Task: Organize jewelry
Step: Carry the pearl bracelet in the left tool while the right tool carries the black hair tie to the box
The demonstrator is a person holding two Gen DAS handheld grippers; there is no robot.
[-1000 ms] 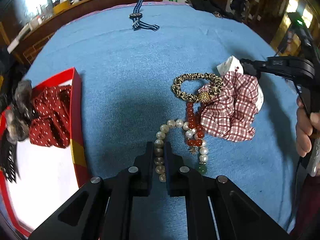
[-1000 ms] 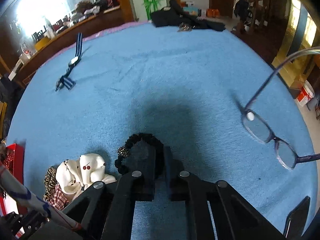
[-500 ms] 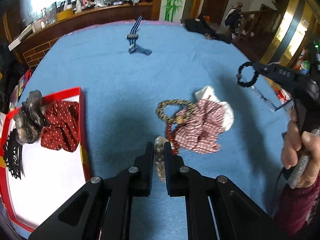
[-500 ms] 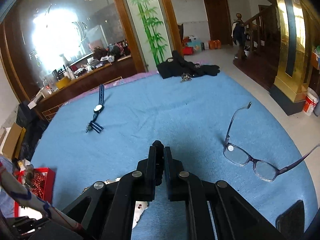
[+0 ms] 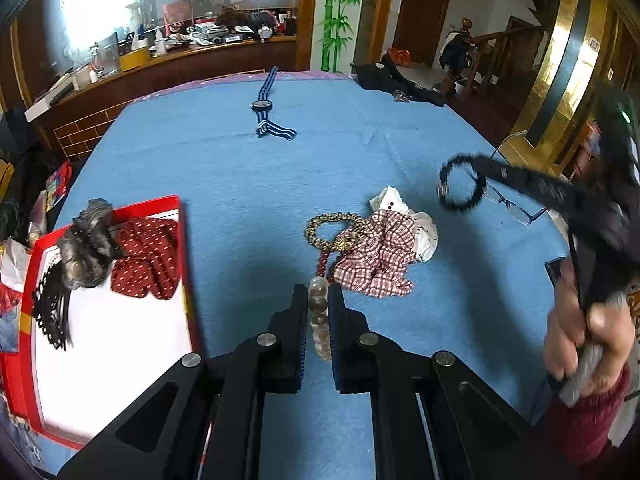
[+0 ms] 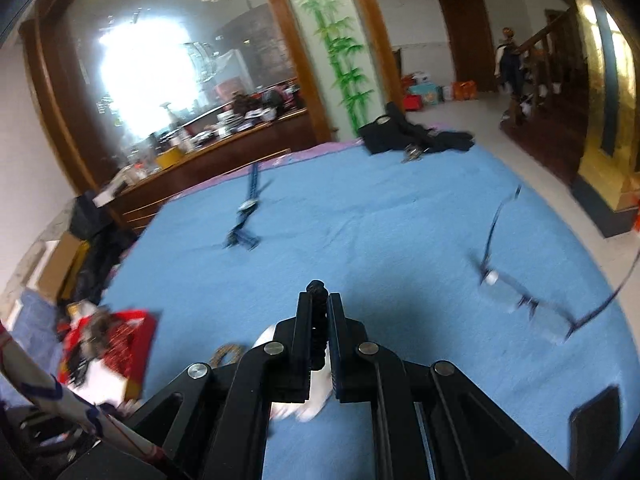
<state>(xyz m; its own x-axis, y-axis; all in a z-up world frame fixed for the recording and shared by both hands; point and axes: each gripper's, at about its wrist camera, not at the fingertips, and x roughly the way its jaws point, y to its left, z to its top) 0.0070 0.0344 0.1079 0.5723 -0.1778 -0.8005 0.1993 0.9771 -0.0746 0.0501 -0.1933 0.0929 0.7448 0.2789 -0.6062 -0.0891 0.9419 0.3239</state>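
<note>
My left gripper (image 5: 318, 294) is shut on a pearl bracelet (image 5: 319, 312) and holds it above the blue cloth. My right gripper (image 6: 319, 300) is shut on a black bead bracelet (image 6: 317, 289); in the left wrist view the bracelet (image 5: 458, 182) hangs in the air from it at the right. A leopard-print hair tie (image 5: 334, 230), a red bead strand (image 5: 323, 264), a red plaid scrunchie (image 5: 378, 258) and a white scrunchie (image 5: 422, 232) lie in a pile on the cloth. A red tray (image 5: 186, 240) at the left holds a red dotted scrunchie (image 5: 146, 256) and dark hair pieces (image 5: 86, 240).
A blue striped watch (image 5: 266, 110) lies at the far side of the table. Glasses (image 6: 516, 296) lie at the right, near the table's edge. Dark clothing (image 5: 396, 82) sits at the far right corner. A wooden counter (image 5: 168, 68) stands behind the table.
Both grippers have risen from the cloth. The left lifted the pearl bracelet off the pile. The right lifted the black bead bracelet and now swings it leftward.
</note>
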